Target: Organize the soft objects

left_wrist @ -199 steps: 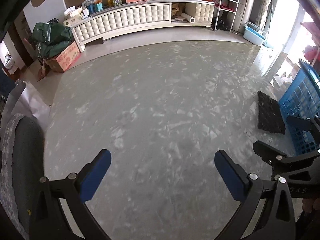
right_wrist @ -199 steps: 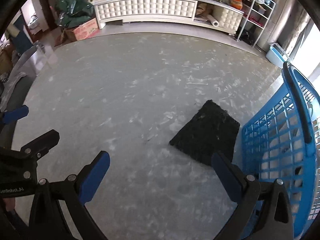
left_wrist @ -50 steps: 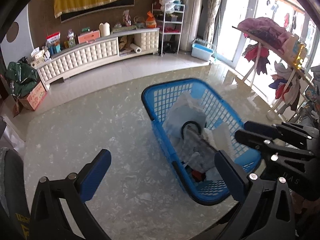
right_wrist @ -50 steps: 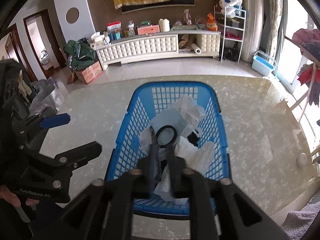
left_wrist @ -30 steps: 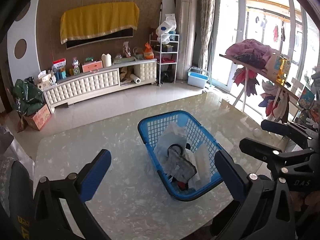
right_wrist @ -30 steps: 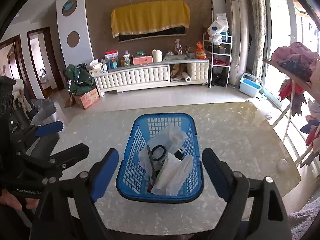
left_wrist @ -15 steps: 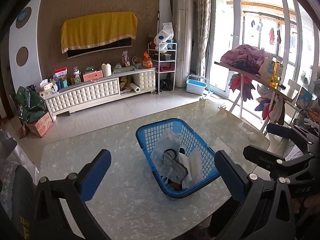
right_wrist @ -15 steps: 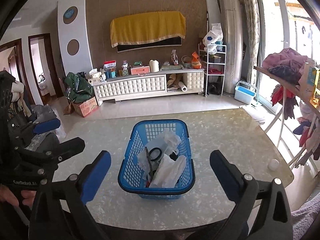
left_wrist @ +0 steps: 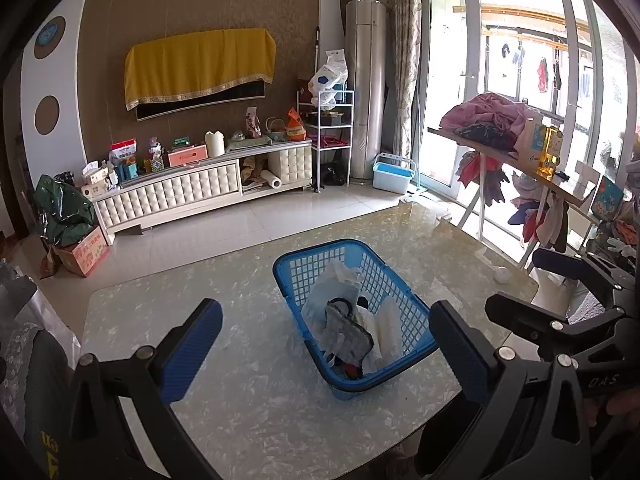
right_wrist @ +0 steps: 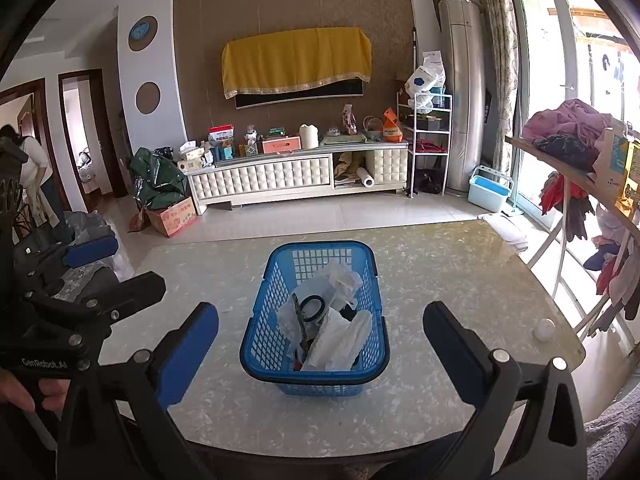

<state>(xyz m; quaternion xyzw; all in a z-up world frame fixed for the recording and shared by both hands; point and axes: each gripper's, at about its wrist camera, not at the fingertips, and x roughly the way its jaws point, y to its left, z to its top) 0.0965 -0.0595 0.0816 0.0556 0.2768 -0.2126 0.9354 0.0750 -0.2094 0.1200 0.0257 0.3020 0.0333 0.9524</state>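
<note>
A blue plastic basket [left_wrist: 408,338] stands on the marble table and also shows in the right wrist view [right_wrist: 264,322]. It holds white cloths and bags [right_wrist: 340,340], a grey pouch with a black ring [left_wrist: 348,334] and some dark items. My left gripper [left_wrist: 324,350] is open and empty, held back above the table's near edge. My right gripper [right_wrist: 320,350] is open and empty, centred behind the basket. Each gripper shows at the side of the other's view.
The marble table [right_wrist: 460,280] has a small white ball [right_wrist: 545,329] near its right edge. A rack with clothes [right_wrist: 568,128] stands to the right. A white TV cabinet [right_wrist: 296,178] lines the far wall. A person [right_wrist: 34,168] stands in the left doorway.
Both grippers have pulled up and back from the basket. The right gripper, shut low over the basket earlier, is now open. A black cloth that lay on the table is no longer there.
</note>
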